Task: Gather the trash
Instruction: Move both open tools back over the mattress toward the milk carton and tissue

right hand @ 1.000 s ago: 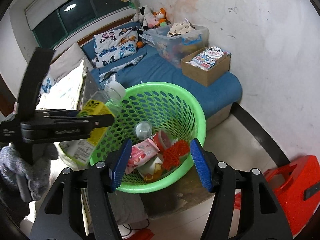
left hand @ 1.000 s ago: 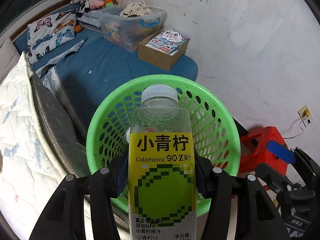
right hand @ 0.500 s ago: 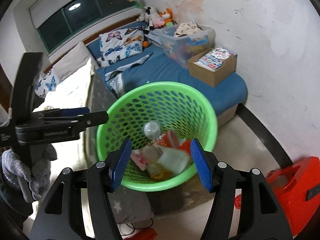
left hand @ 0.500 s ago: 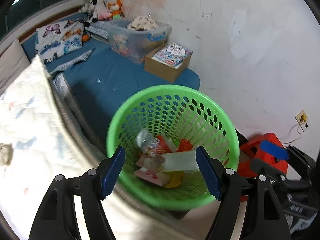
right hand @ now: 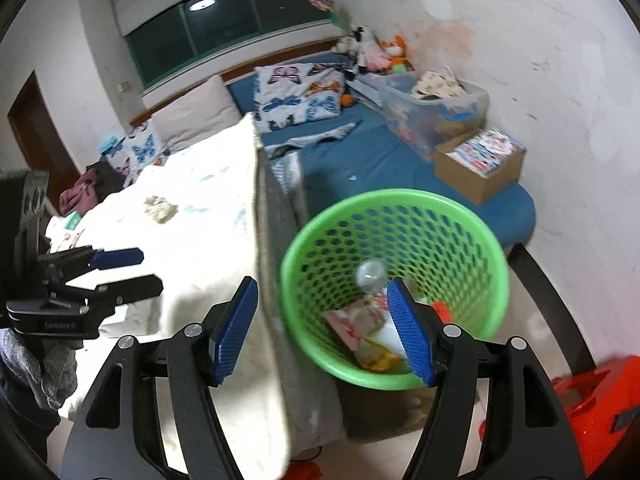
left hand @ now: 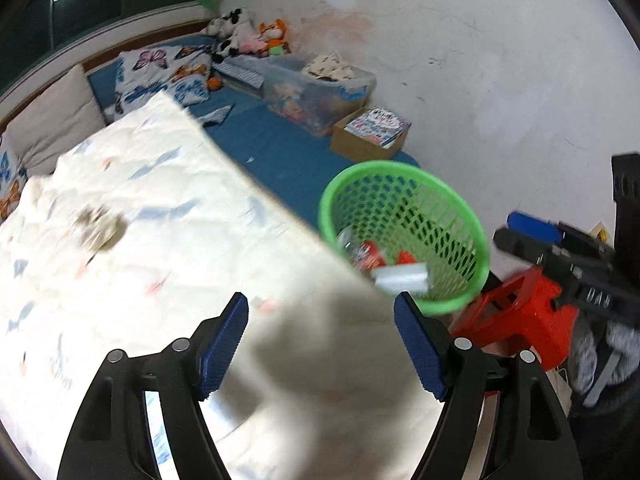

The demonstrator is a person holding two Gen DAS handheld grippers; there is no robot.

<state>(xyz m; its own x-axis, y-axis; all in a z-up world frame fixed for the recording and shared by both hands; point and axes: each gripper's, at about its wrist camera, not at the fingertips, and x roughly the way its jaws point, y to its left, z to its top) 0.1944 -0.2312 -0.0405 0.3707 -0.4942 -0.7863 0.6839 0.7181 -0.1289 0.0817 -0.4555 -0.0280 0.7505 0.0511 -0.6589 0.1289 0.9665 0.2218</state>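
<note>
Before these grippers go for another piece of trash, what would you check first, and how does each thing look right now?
1. Left gripper free: ok, open with nothing between its fingers.
2. Right gripper free: ok, open and holding nothing.
3. Green basket upright: ok, it stands beside the bed with trash inside.
4. Room left in the basket: ok, the wrappers and the rest lie low at the bottom.
5. Next trash located: ok, a crumpled scrap lies on the white quilt.
6. What that scrap is: cannot tell, too small and blurred.
</note>
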